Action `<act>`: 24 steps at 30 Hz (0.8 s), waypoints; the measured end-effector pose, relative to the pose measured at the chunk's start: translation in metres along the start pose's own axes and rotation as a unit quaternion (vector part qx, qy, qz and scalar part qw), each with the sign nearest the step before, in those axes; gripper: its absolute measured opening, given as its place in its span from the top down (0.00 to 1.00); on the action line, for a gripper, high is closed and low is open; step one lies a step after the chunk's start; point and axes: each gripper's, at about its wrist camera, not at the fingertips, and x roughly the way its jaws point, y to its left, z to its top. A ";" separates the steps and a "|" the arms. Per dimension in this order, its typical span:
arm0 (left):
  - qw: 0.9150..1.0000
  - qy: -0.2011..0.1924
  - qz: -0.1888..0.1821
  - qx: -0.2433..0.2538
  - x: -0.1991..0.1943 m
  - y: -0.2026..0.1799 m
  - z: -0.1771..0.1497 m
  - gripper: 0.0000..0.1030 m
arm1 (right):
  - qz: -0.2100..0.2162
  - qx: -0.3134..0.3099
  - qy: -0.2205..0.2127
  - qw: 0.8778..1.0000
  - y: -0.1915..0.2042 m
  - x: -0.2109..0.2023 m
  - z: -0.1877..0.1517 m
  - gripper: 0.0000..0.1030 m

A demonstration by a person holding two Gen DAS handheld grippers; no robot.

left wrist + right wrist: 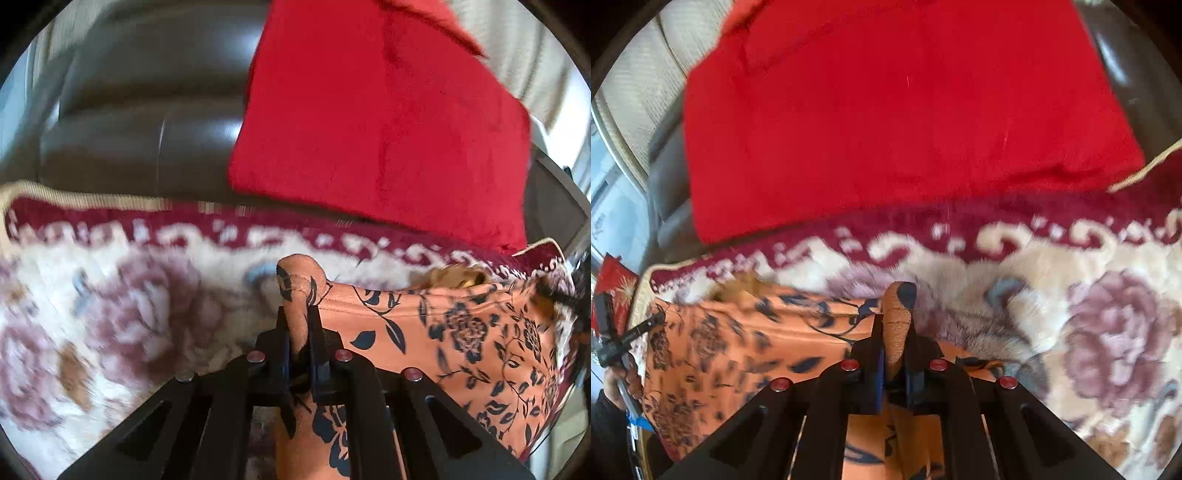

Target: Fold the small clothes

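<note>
An orange garment with a dark blue flower print [461, 332] lies stretched over a fluffy floral blanket [110, 295]. My left gripper [298, 314] is shut on one corner of the garment, which bunches up between the fingers. My right gripper [894, 325] is shut on the other corner of the same orange garment [738, 350], and the cloth spreads to the left of it. The left gripper shows at the left edge of the right wrist view [628, 336], held by a hand.
A large red cushion [380, 122] [886, 110] leans at the back of the blanket [1089, 314]. Behind it is a dark leather sofa back [147, 110]. Beige ribbed fabric [639, 85] shows at the far left of the right wrist view.
</note>
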 end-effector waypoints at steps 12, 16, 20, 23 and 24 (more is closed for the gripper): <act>0.983 -0.162 -0.025 0.085 -0.160 -0.058 -0.040 0.92 | 0.025 0.000 -0.192 0.981 0.038 -0.206 -0.051 0.92; 0.985 -0.155 -0.002 0.081 -0.144 -0.046 -0.038 0.92 | 0.022 -0.001 -0.170 0.985 0.029 -0.203 -0.061 0.92; 0.994 -0.102 0.020 0.039 -0.086 -0.021 -0.032 0.92 | 0.020 0.012 -0.137 0.990 0.015 -0.158 -0.055 0.92; 0.996 -0.067 0.048 0.039 -0.041 -0.014 -0.022 0.92 | 0.003 0.002 -0.109 0.994 0.011 -0.113 -0.046 0.92; 0.996 -0.049 0.065 0.038 -0.024 -0.011 -0.017 0.93 | -0.007 0.003 -0.095 0.995 0.008 -0.094 -0.042 0.92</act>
